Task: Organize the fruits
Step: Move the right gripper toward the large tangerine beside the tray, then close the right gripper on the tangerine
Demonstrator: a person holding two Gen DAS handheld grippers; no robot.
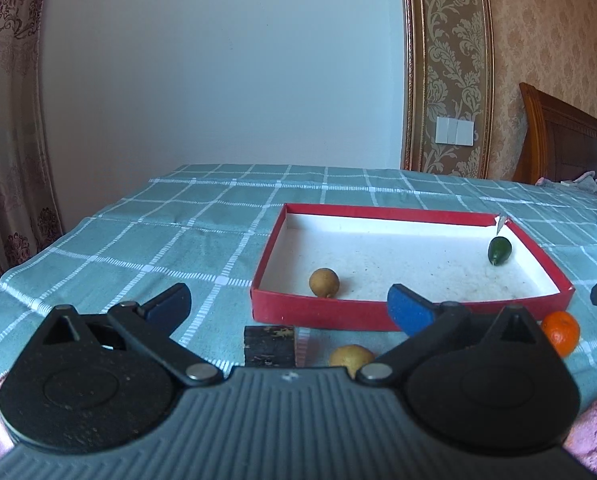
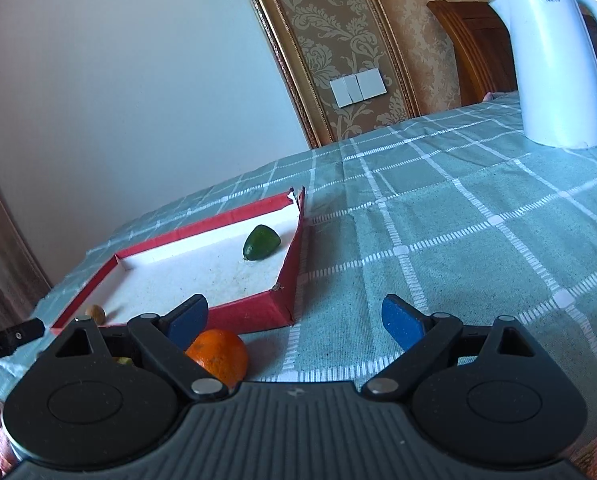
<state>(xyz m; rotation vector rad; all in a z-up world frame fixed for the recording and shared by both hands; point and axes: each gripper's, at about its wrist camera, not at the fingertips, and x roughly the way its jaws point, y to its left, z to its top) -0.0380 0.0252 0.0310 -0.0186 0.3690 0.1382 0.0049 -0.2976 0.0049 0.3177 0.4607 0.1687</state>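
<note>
- Left wrist view, left to right:
- Patterned curtain (image 1: 6, 120), far left edge of frame.
- Counter (image 1: 158, 240) under teal checked cloth, filling the middle band.
- Left hand-held gripper (image 1: 288, 308), bottom of frame; blue pads spread wide apart, nothing between them.
- Dark wooden block (image 1: 269, 345), lower centre, just in front of the tray's near wall.
- Red tray (image 1: 322, 314) with white floor, centre right.
- Brown round fruit (image 1: 324, 282), inside the tray near its front left corner.
- Yellowish fruit (image 1: 350, 356), on the cloth outside the tray, lower centre, partly hidden by the gripper body.
- Green fruit (image 1: 499, 251), inside the tray by the far right corner, close to the right wall.
- Orange (image 1: 560, 332), on the cloth just off the tray's front right corner, outside it.
- Wooden headboard (image 1: 562, 140), right edge.

- Right wrist view, left to right:
- Tip of the other gripper, black, at the left edge; state not readable here.
- Red tray (image 2: 254, 310), left of centre, tilted in frame.
- Orange (image 2: 218, 354), lower left of centre, right behind the left pad, outside the tray; contact with the pad unclear.
- Green fruit (image 2: 261, 242), inside the tray near its far corner.
- Right hand-held gripper (image 2: 296, 322), bottom of frame; pads well apart, only bare cloth between.
- Wall switch plate (image 2: 358, 86), upper centre.
- White kettle (image 2: 554, 64), upper right, upright on the counter.
</note>
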